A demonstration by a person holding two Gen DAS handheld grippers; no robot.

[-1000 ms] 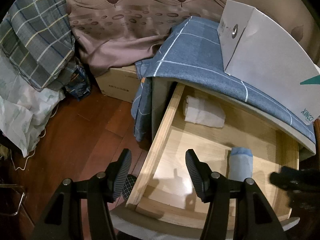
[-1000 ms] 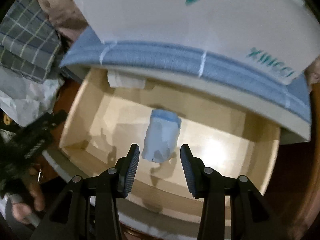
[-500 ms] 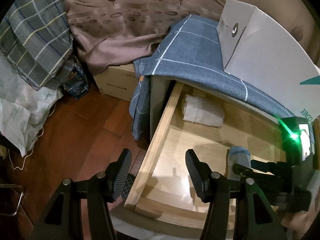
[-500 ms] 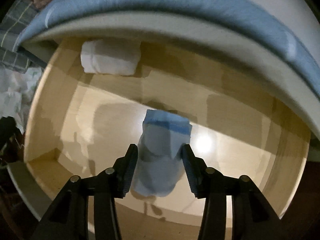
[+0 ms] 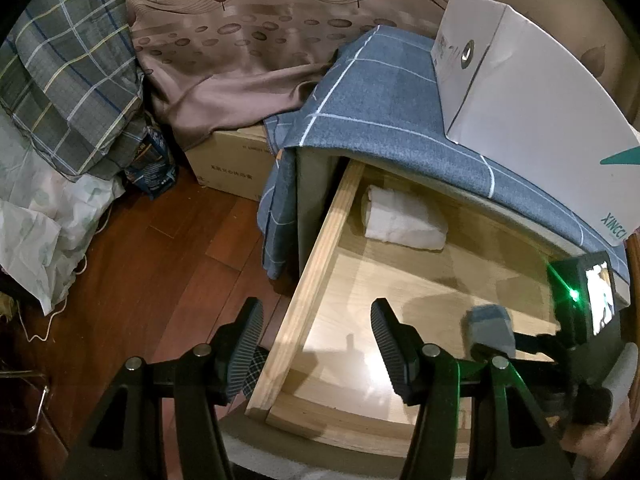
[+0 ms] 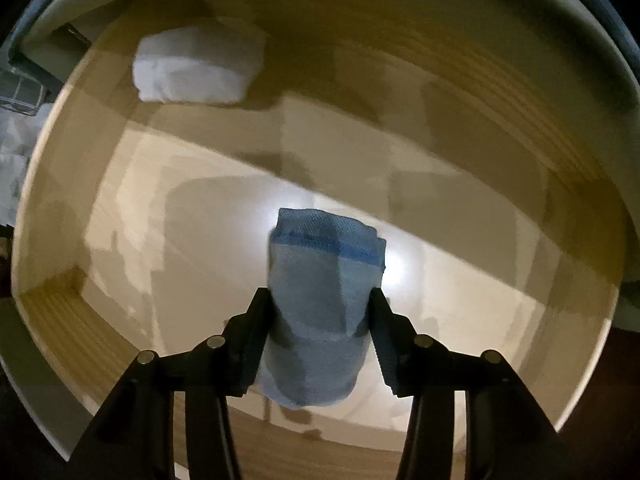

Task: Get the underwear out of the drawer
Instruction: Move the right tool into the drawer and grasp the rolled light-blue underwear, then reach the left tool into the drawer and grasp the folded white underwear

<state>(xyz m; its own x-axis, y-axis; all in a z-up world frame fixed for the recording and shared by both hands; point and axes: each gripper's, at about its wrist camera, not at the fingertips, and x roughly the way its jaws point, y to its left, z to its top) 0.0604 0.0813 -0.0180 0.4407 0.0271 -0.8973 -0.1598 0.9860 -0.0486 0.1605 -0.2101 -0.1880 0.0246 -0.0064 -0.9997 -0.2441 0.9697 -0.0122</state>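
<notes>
The wooden drawer (image 5: 316, 272) stands pulled open. A folded light blue underwear (image 6: 320, 292) with a darker blue waistband sits between my right gripper's fingers; the right gripper (image 6: 318, 332) is shut on it, over the drawer floor. In the left wrist view the same blue roll (image 5: 488, 332) is in the right gripper at the drawer's right. A folded white underwear (image 5: 402, 220) lies at the drawer's back left; it also shows in the right wrist view (image 6: 196, 66). My left gripper (image 5: 316, 344) is open and empty over the drawer's left front corner.
A blue checked cloth (image 5: 384, 104) covers the cabinet top, with a white cardboard box (image 5: 532, 120) on it. A brown cardboard box (image 5: 228, 164), a plaid bundle (image 5: 68, 76) and a white bag (image 5: 36, 224) stand on the wooden floor (image 5: 152, 280) to the left.
My right gripper has gone down into the drawer and closed on the blue underwear. The left gripper has stayed nearly still.
</notes>
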